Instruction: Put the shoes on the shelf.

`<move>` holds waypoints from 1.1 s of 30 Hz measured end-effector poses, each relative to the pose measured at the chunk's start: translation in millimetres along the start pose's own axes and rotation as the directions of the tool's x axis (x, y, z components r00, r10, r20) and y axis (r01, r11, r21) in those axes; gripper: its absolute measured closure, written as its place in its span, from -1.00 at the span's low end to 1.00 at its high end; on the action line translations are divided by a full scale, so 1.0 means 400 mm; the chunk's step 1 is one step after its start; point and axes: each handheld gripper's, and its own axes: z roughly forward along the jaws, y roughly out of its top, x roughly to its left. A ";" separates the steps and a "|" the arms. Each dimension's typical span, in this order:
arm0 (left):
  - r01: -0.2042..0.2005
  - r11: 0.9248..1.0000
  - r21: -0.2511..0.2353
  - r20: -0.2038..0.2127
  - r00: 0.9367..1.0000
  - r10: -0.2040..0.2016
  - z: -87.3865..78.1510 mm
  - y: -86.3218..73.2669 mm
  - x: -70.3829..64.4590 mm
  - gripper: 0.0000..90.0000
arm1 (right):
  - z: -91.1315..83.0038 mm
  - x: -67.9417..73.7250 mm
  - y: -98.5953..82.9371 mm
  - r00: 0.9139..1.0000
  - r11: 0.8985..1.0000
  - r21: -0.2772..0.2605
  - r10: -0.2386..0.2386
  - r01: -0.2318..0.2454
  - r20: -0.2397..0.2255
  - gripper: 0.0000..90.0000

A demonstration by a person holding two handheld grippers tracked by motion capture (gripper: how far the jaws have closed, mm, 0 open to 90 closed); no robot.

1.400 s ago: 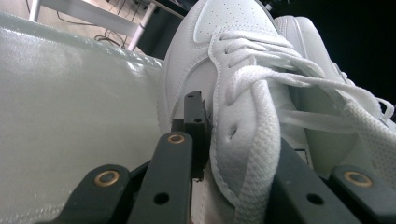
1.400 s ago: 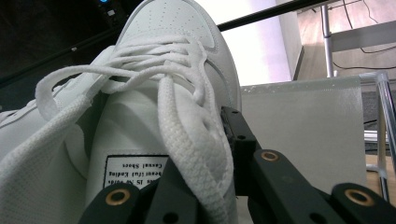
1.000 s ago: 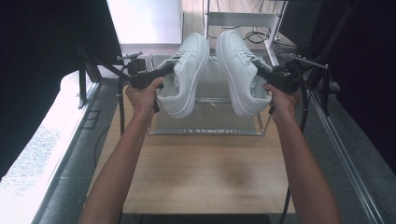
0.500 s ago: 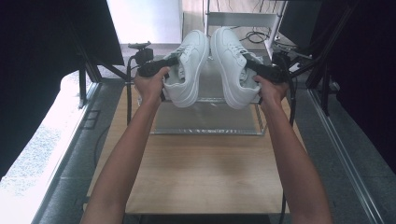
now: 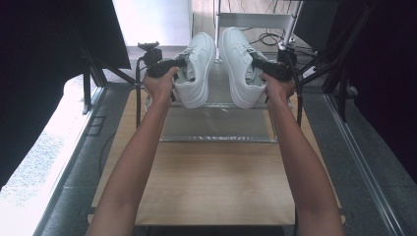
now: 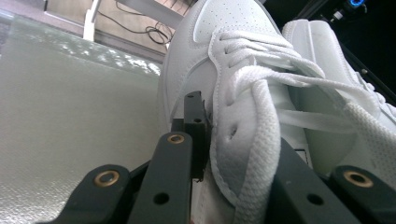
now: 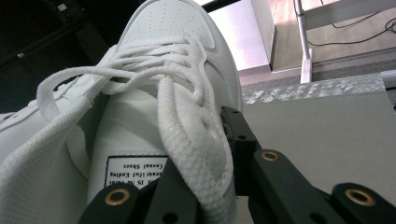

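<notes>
I hold two white lace-up sneakers in the air above the far end of the table, toes pointing away, side by side. My left gripper (image 5: 169, 66) is shut on the left sneaker (image 5: 199, 69). In the left gripper view its jaws (image 6: 233, 158) pinch the laced side flap of that sneaker (image 6: 233, 70), with the other shoe (image 6: 322, 56) just beyond. My right gripper (image 5: 268, 69) is shut on the right sneaker (image 5: 238, 64). In the right gripper view the jaws (image 7: 205, 158) clamp the lace flap beside the tongue label of this sneaker (image 7: 163, 70).
A grey translucent mat (image 5: 216, 123) lies on the far half of the wooden table (image 5: 211, 182), below the shoes. Behind the table stands a white metal frame (image 5: 255, 19) with cables on the floor. Black stands and dark curtains flank both sides.
Both hands have carried the sneakers farther from me and closer together; the shoes now hang nearly touching over the mat's far edge.
</notes>
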 end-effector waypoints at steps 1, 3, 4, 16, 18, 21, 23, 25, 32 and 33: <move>0.000 1.000 0.000 0.000 1.000 0.000 0.000 0.000 0.000 0.83 | 0.000 0.000 0.000 1.000 1.000 0.000 0.000 0.000 0.000 0.90; -0.008 1.000 -0.001 -0.019 1.000 0.008 0.007 0.002 0.003 0.83 | 0.015 0.004 0.004 1.000 1.000 0.005 0.006 -0.006 0.006 0.89; -0.008 1.000 -0.001 -0.019 1.000 0.008 0.007 0.002 0.003 0.82 | 0.015 0.004 0.004 1.000 1.000 0.005 0.006 -0.006 0.006 0.89; 0.019 1.000 0.015 -0.068 0.997 -0.018 0.069 -0.011 -0.006 0.77 | 0.095 0.001 -0.026 0.994 0.996 0.027 0.082 -0.084 0.073 0.87; 0.017 1.000 0.017 -0.075 0.997 -0.016 0.073 -0.011 -0.008 0.76 | 0.099 0.001 -0.027 0.993 0.996 0.026 0.089 -0.091 0.079 0.86; 0.021 1.000 0.013 -0.076 0.997 -0.020 0.084 -0.014 -0.011 0.70 | 0.109 0.000 -0.030 0.991 0.995 0.026 0.092 -0.095 0.094 0.80; 0.009 1.000 0.014 -0.077 0.997 -0.008 0.095 -0.021 -0.018 0.64 | 0.115 0.001 -0.034 0.991 0.996 0.022 0.087 -0.090 0.102 0.74; -0.001 0.999 0.036 -0.068 0.998 0.003 0.111 -0.027 -0.024 0.59 | 0.125 0.004 -0.037 0.991 0.996 0.030 0.079 -0.083 0.113 0.68; -0.049 0.998 0.037 -0.079 0.996 0.052 0.120 -0.029 -0.041 0.52 | 0.138 0.016 -0.029 0.992 0.998 0.062 0.019 -0.027 0.127 0.46; -0.051 0.998 0.037 -0.076 0.996 0.054 0.119 -0.029 -0.040 0.52 | 0.138 0.016 -0.029 0.992 0.998 0.062 0.019 -0.027 0.127 0.46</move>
